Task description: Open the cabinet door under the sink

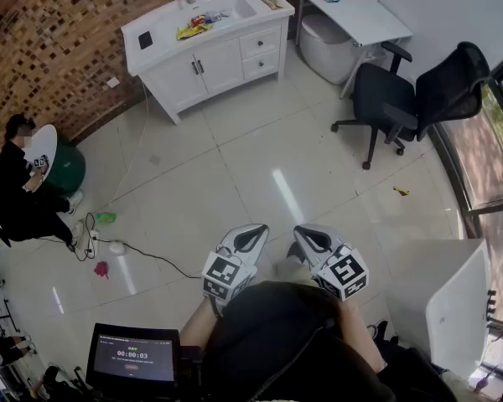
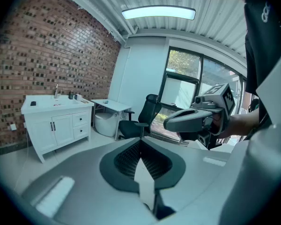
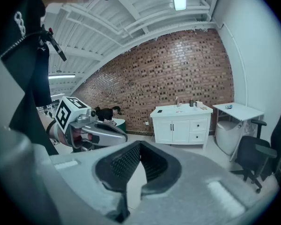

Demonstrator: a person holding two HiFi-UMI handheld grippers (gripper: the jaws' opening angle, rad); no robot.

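The white sink cabinet (image 1: 208,44) stands against the brick wall at the far side of the room, its two doors (image 1: 199,69) closed, with dark handles at the middle. It also shows in the left gripper view (image 2: 56,125) and the right gripper view (image 3: 180,125), still far off. My left gripper (image 1: 245,239) and right gripper (image 1: 312,239) are held side by side close to my body, several steps from the cabinet. Each one's jaws meet with nothing between them (image 2: 142,149) (image 3: 138,153).
A black office chair (image 1: 411,99) and a white table (image 1: 352,7) with a white bin (image 1: 327,48) under it stand to the right of the cabinet. A person (image 1: 21,191) sits at the left. A cable (image 1: 142,254) crosses the tiled floor. A white panel (image 1: 457,308) stands near right.
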